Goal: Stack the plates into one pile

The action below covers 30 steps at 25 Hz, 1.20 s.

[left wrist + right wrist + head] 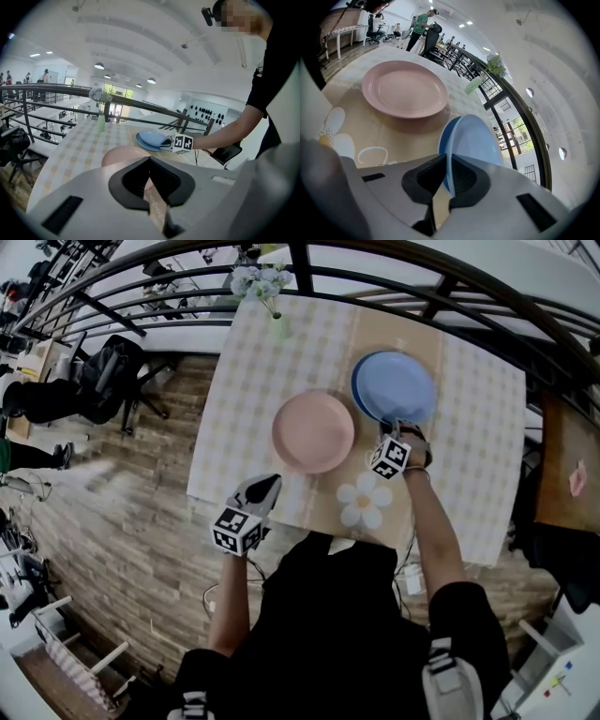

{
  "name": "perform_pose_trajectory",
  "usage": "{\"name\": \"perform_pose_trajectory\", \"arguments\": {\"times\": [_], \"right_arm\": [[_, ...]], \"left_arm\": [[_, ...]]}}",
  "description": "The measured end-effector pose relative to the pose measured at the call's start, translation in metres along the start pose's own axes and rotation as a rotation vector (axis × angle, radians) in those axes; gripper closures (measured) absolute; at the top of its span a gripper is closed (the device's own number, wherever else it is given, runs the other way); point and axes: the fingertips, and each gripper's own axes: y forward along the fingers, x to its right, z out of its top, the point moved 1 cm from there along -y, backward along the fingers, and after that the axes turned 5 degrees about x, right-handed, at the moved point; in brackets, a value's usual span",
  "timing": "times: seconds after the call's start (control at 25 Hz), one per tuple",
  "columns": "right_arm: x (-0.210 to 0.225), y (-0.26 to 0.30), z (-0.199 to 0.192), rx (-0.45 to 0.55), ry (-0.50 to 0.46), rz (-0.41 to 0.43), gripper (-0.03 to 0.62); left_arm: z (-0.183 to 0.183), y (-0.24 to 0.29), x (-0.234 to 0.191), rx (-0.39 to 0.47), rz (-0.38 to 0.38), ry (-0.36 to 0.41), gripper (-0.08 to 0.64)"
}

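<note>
— Any room round the pink plate (313,431)?
— Yes, bare checked cloth (244,381) all round it. The blue plate (394,387) lies just right of it, and the right gripper (396,426) pinches its near rim.
— And the left gripper (267,487)?
— In front of the pink plate, at the cloth's near edge. Its jaws are together, with nothing in them. What's under the blue plate is hard to see.

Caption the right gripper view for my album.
Right tool pinching the light blue plate by its rim, pink plate lying beyond.
</note>
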Motion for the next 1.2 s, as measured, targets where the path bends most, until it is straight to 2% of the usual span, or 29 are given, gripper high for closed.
{"name": "perform_pose_trajectory", "arguments": {"times": [0.96,1.2], "right_arm": [[-0.003,0.016,0.008,0.003,-0.033,0.031,0.568],[-0.001,0.014,0.003,0.005,-0.003,0.007,0.507]], "left_arm": [[-0.001,-0.004,0.003,0.002,0.017,-0.003,0.558],[0.000,-0.001,0.006,0.009,0.007,0.000,0.558]]}}
